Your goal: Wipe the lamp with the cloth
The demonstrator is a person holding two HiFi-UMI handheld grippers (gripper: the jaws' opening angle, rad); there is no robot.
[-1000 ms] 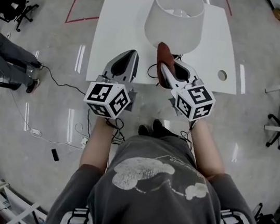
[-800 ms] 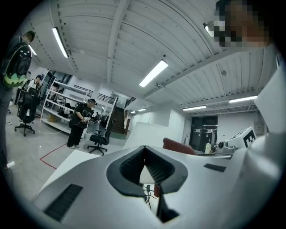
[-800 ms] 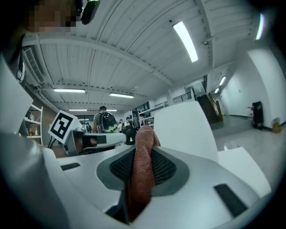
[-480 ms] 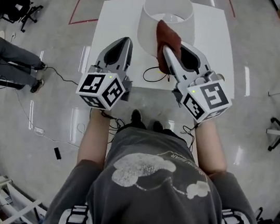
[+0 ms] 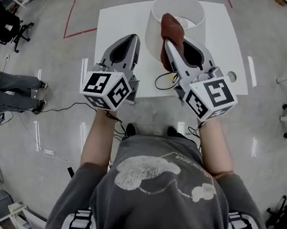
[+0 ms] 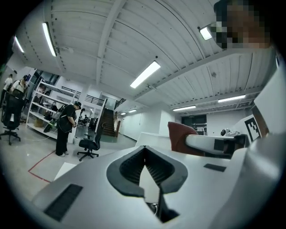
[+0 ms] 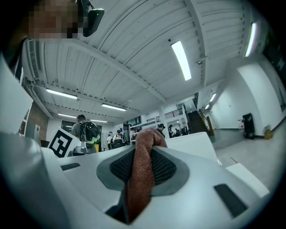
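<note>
A white lamp shade (image 5: pixel 190 8) stands on the white table (image 5: pixel 117 23). My right gripper (image 5: pixel 169 43) is shut on a rust-brown cloth (image 5: pixel 173 29), which is bunched against the shade's near side up to its top rim. In the right gripper view the cloth (image 7: pixel 142 174) runs down between the ribbed pads, with the shade (image 7: pixel 194 141) just behind. My left gripper (image 5: pixel 132 39) is shut on nothing, level with the right one and left of the shade. The left gripper view shows its closed tips (image 6: pixel 144 149), the shade (image 6: pixel 154 139) and the cloth (image 6: pixel 180 137).
A black power cord (image 5: pixel 165 80) loops on the table in front of the lamp. A round hole (image 5: pixel 231 75) sits at the table's right edge. Office chairs (image 5: pixel 4 24) and a person's legs (image 5: pixel 8 82) are at the left, with red floor tape (image 5: pixel 73 14) beyond.
The right gripper has carried the cloth up the shade's near side, from its lower edge to its top rim. The left gripper stays shut beside it.
</note>
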